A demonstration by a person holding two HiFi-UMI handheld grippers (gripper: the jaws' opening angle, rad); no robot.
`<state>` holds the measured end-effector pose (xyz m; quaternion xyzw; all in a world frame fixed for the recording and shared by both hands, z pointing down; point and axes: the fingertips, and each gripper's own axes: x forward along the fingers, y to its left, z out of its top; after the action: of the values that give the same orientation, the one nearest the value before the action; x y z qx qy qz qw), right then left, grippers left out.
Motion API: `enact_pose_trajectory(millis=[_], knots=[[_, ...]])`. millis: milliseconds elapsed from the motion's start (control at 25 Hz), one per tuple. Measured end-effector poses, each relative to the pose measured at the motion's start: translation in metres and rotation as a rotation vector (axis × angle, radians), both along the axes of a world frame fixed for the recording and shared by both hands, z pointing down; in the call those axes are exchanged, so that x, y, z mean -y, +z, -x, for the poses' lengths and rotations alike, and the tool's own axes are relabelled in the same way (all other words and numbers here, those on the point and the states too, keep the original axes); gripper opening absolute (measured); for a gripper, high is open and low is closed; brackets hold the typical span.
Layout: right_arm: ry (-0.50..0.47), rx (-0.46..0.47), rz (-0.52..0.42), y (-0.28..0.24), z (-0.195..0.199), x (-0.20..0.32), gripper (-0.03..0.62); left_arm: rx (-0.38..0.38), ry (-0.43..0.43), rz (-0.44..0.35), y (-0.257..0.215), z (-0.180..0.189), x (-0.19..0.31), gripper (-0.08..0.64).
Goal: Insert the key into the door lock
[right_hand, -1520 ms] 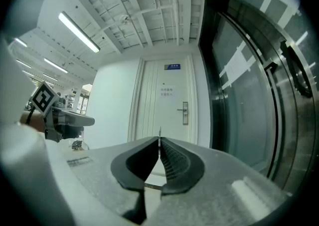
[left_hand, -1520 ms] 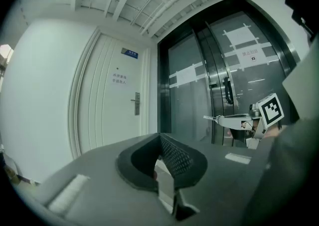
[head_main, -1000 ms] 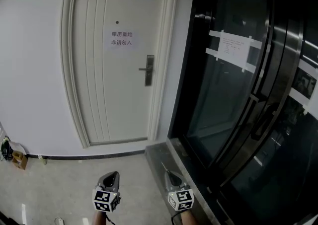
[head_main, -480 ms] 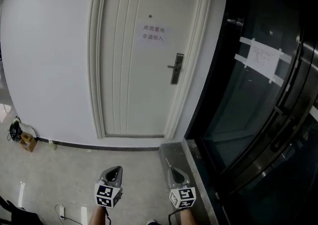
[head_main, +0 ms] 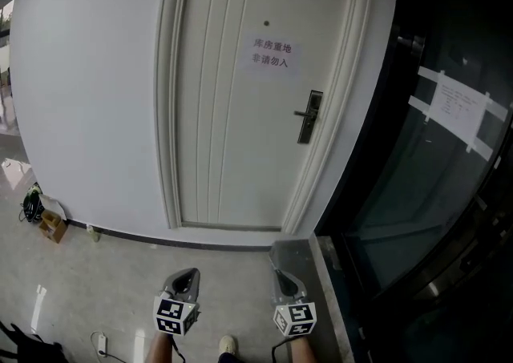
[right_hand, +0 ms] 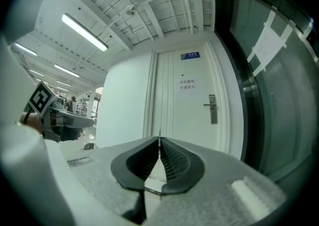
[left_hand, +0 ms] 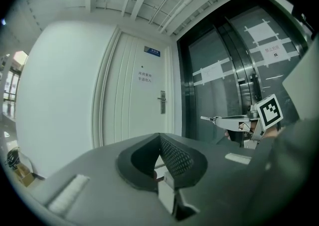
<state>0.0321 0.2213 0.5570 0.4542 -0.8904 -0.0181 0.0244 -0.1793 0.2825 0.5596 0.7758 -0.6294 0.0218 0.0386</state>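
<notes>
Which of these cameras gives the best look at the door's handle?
The head view. The handle shows largest there, with its lever and plate distinct against the white door. The right gripper view shows it clearly too, but smaller. The left gripper view shows it smallest, with little detail.

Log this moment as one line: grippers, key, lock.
left gripper: shut, empty | right gripper: shut on key | door lock: far ahead, key not inserted | door: closed

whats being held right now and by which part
Right gripper pinches a thin metal key by its rear end, tip sticking out forward; left gripper is shut and empty.
</notes>
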Motion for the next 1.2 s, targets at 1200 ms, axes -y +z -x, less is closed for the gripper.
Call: enact_pose_trajectory(millis=[1200], knots=[[0.201,-0.004,0.000,0.001,-0.044,0.258,0.011,0.035,0.245,-0.015,-0.009,-0.054,0.311,0.002]])
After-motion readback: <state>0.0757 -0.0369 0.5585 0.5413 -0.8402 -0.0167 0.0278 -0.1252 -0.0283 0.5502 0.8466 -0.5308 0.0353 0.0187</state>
